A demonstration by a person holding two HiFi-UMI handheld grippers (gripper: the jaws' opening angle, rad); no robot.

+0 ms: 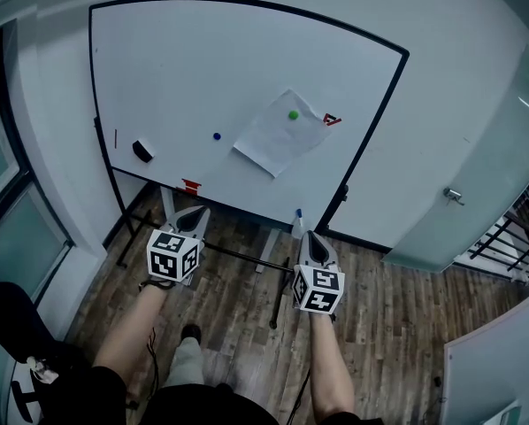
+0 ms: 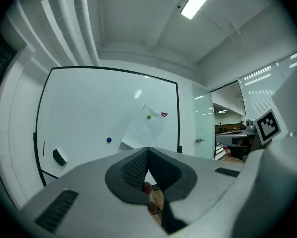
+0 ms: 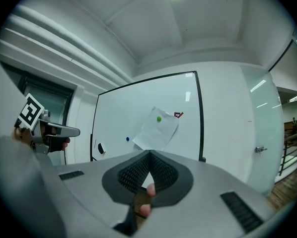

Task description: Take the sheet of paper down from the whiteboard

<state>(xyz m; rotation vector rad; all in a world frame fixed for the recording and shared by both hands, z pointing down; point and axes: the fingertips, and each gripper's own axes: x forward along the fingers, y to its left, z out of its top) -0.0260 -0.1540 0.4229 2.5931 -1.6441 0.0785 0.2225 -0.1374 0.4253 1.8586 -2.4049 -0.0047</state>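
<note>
Left gripper (image 1: 191,212) and right gripper (image 1: 315,235), jaws closed, empty, face one sheet (image 1: 280,135).

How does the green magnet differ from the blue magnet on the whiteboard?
The green magnet sits on the sheet of paper and seems to pin it; the blue magnet sits on bare whiteboard left of the paper, holding nothing. The green magnet is also higher on the board than the blue magnet. Both are small and round.
</note>
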